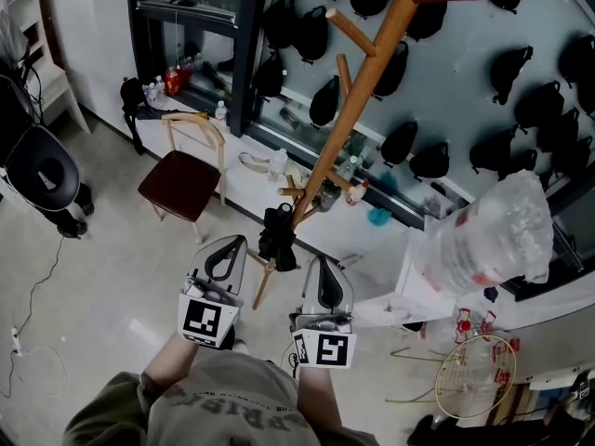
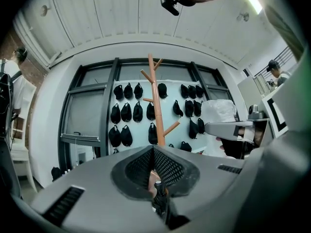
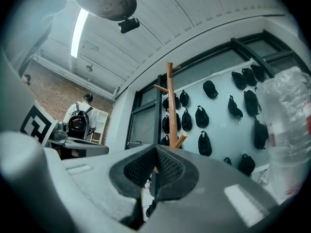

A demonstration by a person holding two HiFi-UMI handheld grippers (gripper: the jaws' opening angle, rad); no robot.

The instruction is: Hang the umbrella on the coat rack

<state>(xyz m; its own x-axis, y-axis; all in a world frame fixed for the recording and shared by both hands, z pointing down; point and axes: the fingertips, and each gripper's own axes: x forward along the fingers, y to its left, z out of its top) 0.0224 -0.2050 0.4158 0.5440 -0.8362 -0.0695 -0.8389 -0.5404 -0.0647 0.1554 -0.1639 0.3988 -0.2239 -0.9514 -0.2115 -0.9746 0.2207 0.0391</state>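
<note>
Clearly, both grippers have their hold, so the step in hand seems to be the carrying of the umbrella up to a peg.

At the left, the left gripper [image 1: 232, 244] has its jaws fully together. Its own view shows a thin black part pinched between the pads, most likely a piece of the umbrella. The umbrella [image 1: 277, 235] itself is a black folded bundle. It hangs just ahead of the two grippers and between them, and in the head view it lies over the foot of the rack. The right gripper [image 1: 319, 261] is closed in the same way on a narrow dark strip. I cannot tell if this is a strap or fabric.

To the right of them stands the coat rack [image 1: 372, 72], a wooden pole with pegs that slant upward. One free peg [image 1: 351, 31] is high on the pole.

To do it well, I would raise both hands together at one pace, so that the bundle does not twist. The loop or handle should pass over the tip of the peg and slide down to the pole. Only then should the jaws let go, one after the other. The pole looks light, so a push against it may tip it.
</note>
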